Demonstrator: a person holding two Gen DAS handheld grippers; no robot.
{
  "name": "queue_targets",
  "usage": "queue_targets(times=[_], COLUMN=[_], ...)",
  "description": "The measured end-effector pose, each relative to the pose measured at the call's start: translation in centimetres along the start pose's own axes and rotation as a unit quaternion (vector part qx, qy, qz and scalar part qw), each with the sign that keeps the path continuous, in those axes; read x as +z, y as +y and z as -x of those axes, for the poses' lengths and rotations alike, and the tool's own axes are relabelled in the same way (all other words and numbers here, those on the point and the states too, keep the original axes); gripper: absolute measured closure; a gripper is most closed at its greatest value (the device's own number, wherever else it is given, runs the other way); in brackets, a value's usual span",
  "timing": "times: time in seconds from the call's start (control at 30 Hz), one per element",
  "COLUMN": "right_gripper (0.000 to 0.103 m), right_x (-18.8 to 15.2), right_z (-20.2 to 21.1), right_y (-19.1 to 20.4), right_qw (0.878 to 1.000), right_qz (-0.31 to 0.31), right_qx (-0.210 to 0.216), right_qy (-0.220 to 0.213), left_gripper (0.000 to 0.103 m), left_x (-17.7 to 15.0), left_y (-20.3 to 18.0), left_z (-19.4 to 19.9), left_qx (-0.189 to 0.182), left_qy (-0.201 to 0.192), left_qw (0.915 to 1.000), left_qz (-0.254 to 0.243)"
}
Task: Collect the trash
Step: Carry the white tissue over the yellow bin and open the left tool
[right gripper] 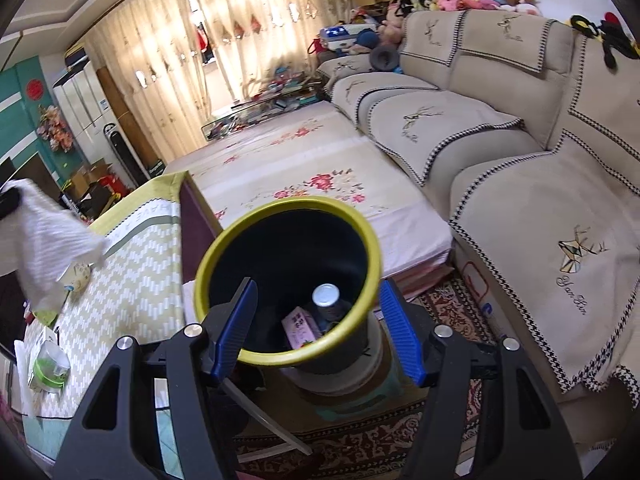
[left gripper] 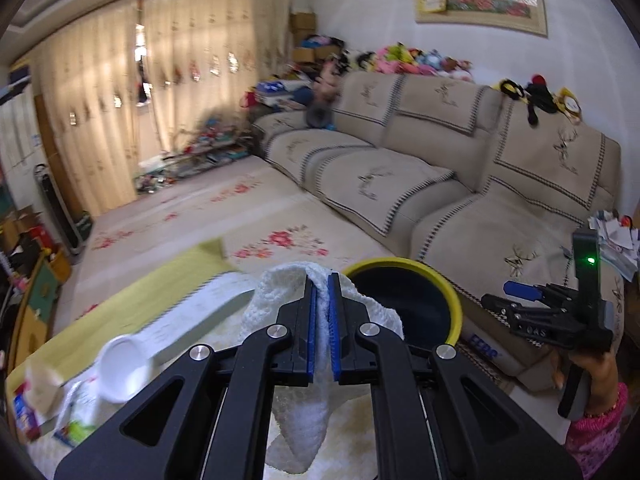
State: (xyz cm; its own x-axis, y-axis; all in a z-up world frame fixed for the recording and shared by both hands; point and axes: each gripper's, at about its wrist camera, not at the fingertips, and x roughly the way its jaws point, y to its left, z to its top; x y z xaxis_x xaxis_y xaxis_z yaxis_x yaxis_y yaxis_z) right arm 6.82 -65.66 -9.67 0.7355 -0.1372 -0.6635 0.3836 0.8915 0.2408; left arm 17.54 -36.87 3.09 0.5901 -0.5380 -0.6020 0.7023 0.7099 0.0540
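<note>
White cloth (left gripper: 320,400) hangs lengthwise downward from left gripper's (left gripper: 323,312) closed jaws.

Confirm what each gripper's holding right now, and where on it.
Left gripper: jaws shut on the white cloth, pinched at a bunched fold near its middle, both ends hanging loose. Right gripper: jaws open, nothing held.

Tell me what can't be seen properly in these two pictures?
- Bin contents: right wrist view, its near rim cuts off the pink packet and bottle.
- White cloth: left wrist view, the left gripper covers its middle.
- Items on the table: both views, blurred and edge-cropped, labels unreadable.
</note>
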Motion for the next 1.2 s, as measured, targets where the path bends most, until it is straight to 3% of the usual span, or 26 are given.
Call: queue_targets(times=[0.13,0.47,0.53,0.7,0.83,0.9,1.2], right_gripper=[0.042,0.042,0.042,0.042,0.041,0.041,0.04], right_x=[-0.1,-0.7,-0.8,-0.8,-0.7,-0.7,-2.0], right_z=[-0.3,-1.6,-1.8,-1.7,-1.5,-1.4,0.6], right_y=[-1.2,-3.1,-3.1,-2.9,-2.5,-2.2,-2.7], right_qw=[1.0,1.0,0.999,0.999,1.0,1.0,1.0], right_qz=[-0.008,-0.023,-0.023,-0.022,-0.019,-0.018,-0.023], right_qx=[-0.005,-0.01,-0.01,-0.007,-0.004,-0.003,-0.013], right_qy=[0.003,0.019,0.022,0.023,0.022,0.021,0.017], left_gripper=[0.096,0.096,0.088,0.046,0.021,0.015,0.015], left_x=[1.2,2.1,1.8,0.3,-0.3,-0.3,1.7], left_y=[-2.9,-7.5,-7.7,-7.0,-6.4,-6.4,-7.3], left_z=[-5.2,-17.9,-19.6,-20.1,-18.0,-16.9,-16.4], left_qx=[-0.027,-0.037,-0.033,-0.024,-0.023,-0.031,-0.075], left_qy=[0.02,0.066,0.075,0.084,0.074,0.072,0.095], left_qw=[0.9994,0.9971,0.9967,0.9962,0.997,0.9969,0.9926], left_qz=[-0.009,-0.008,-0.001,0.007,0.007,0.005,-0.012])
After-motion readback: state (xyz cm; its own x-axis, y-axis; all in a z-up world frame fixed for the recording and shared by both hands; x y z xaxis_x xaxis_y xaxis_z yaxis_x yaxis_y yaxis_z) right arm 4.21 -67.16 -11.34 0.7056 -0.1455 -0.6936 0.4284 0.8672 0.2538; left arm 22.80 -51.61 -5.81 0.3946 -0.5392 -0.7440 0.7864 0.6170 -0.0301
